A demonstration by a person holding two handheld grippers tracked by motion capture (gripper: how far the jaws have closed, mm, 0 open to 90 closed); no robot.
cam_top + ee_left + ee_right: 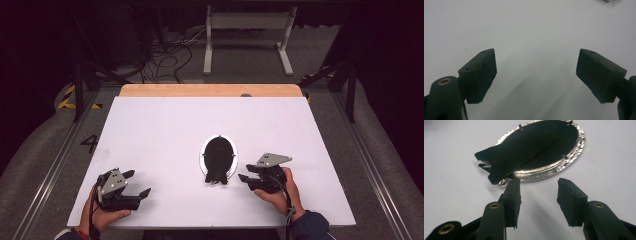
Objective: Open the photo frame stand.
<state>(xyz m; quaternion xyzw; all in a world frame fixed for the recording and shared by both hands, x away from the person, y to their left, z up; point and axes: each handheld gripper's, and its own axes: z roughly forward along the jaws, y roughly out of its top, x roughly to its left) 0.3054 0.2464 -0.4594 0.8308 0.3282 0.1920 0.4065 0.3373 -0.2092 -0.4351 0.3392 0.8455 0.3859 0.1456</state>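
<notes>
Hands come in from the six o'clock edge of the high view, each wrapped around a gripper on the white table [165, 125]. The left hand [102, 216] sits at about seven o'clock, wrist low, its left gripper [139, 183] pointing toward three o'clock with the jaws spread wide and nothing between them. The right hand [280, 192] rests at about five o'clock, sleeve at the table's edge, and its right gripper [246, 173] points toward nine o'clock at the oval frame [219, 159]. That frame lies flat near the table's middle, back side up: a silver rim around a black backing with a black stand flap reaching out toward six o'clock. The two grippers are well apart.

From the left gripper view, the left gripper [536, 72] shows both black pads standing far apart above bare white table, holding nothing.

From the right gripper view, the right gripper [538, 200] has its jaws partly open with only table between them. The oval frame [564, 162] lies at twelve o'clock just beyond the tips; the pad at the left of this view stands just beside the silver rim near a small hanging loop, though I cannot tell whether it touches. The black flap sticks out toward nine o'clock.
</notes>
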